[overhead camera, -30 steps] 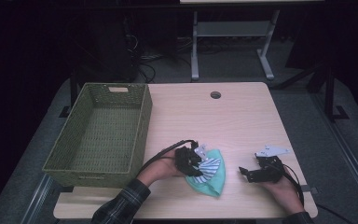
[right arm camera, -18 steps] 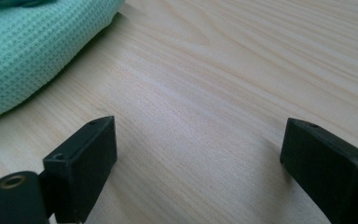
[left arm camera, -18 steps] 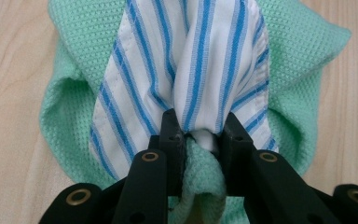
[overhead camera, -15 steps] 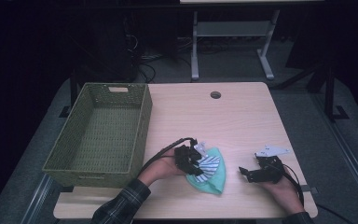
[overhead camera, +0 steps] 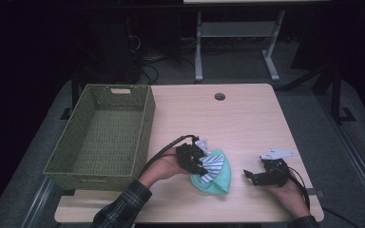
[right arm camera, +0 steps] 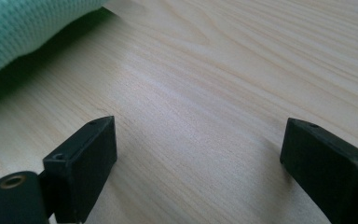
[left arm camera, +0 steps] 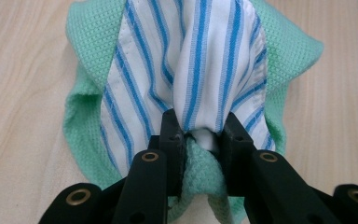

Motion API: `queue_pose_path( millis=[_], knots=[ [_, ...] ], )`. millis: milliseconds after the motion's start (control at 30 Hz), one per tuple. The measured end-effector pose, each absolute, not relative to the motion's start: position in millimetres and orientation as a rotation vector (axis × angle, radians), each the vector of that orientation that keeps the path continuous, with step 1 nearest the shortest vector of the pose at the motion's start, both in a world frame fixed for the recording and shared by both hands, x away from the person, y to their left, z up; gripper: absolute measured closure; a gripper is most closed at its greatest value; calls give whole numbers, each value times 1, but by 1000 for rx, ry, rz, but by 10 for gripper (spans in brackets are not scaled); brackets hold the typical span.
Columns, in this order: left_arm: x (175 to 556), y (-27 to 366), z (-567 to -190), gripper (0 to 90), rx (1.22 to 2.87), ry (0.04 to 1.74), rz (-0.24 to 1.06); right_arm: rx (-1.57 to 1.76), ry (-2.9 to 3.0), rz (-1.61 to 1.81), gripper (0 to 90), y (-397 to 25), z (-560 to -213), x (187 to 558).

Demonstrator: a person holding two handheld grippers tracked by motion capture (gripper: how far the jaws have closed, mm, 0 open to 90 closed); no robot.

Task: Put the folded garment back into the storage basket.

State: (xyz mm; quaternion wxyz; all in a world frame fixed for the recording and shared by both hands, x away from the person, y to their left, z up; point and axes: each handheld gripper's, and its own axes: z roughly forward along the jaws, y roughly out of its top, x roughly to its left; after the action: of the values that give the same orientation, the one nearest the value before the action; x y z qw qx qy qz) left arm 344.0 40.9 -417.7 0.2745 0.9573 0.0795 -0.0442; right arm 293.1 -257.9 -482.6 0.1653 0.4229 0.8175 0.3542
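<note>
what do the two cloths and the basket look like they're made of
Green cloth: looks like a soft waffle-knit or microfibre fabric, matte, with a fine dimpled grid. Striped cloth: thin woven fabric, likely cotton, white with blue stripes and a stitched hem. Basket: olive woven strands, wicker or paper cord, open-weave walls. The left gripper pinches both cloths.

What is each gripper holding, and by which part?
Left gripper pinches the striped cloth and green cloth at a bunched fold. Right gripper holds nothing.

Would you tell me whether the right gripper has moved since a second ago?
No. The right gripper rests at the same spot near the table front-right edge, apart from the green cloth.
</note>
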Motion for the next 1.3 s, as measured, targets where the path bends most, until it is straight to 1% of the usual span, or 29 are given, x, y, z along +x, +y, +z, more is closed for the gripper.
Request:
queue_pose_path(
  millis=[233, 733, 1300],
  knots=[
    [343, 44, -399, 740, 2555, 227, -116, 1207, 2329, 1009, 100, -258, -482, 293],
    [348, 61, -356, 740, 2535, 243, -55, 1205, 2329, 1009, 100, -258, -483, 293],
    [349, 83, -325, 740, 2513, 281, 24, 1205, 2329, 1009, 100, -258, -483, 293]
  ],
)
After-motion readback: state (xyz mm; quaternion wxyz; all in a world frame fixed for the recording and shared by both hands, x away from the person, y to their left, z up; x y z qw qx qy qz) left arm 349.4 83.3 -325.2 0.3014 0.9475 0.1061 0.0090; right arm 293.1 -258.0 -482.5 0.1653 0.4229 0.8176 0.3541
